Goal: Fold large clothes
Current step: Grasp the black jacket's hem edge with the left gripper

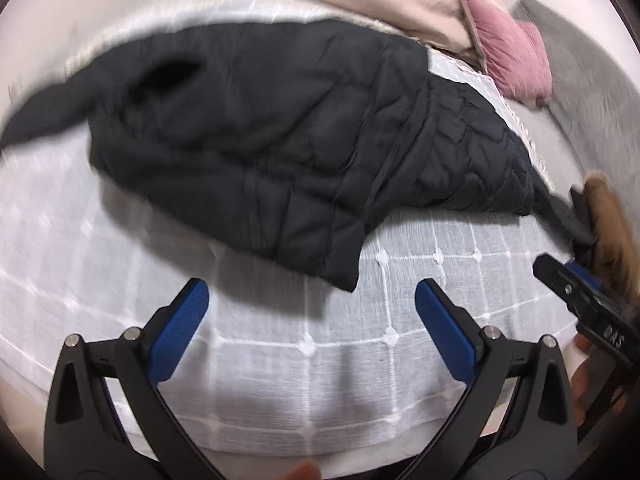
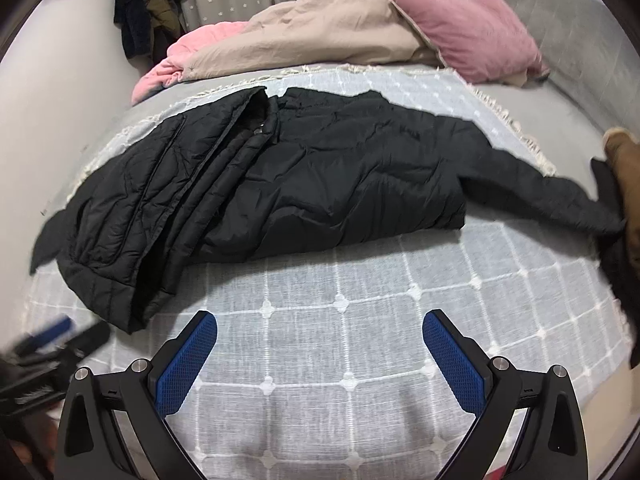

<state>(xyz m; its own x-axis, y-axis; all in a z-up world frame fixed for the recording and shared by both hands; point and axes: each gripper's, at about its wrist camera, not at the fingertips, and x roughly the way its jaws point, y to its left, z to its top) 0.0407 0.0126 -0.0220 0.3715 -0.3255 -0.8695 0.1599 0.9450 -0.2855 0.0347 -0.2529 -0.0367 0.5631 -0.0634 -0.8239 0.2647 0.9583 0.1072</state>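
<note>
While the jacket (image 2: 320, 168) lay across the bedspread (image 2: 340, 360), partly folded with one front panel turned over the body and a sleeve (image 2: 560, 196) trailing off to my right, both my grippers hung just short of its near edge; the left gripper (image 1: 312, 320) stood spread and held nothing; the right gripper (image 2: 320, 356) was likewise spread and empty. As I judged it, the step in hand was to bring the stray sleeve in over the body; to do that well I would pinch it near the cuff, lift only enough to clear the quilting, and lay it flat across without dragging the bedspread into ridges; the other gripper could pin the folded panel so the slick shell did not slide. The jacket was black, puffy and quilted in stitched channels, with a faint sheen and many soft creases; it would likely spring back unless pressed. The bedspread was thin, pale and gauzy, crossed by a white grid with small raised tufts and fringed at its far edge; beyond it lay a rumpled beige duvet (image 2: 320, 28) and a plush pink pillow (image 2: 472, 36).
</note>
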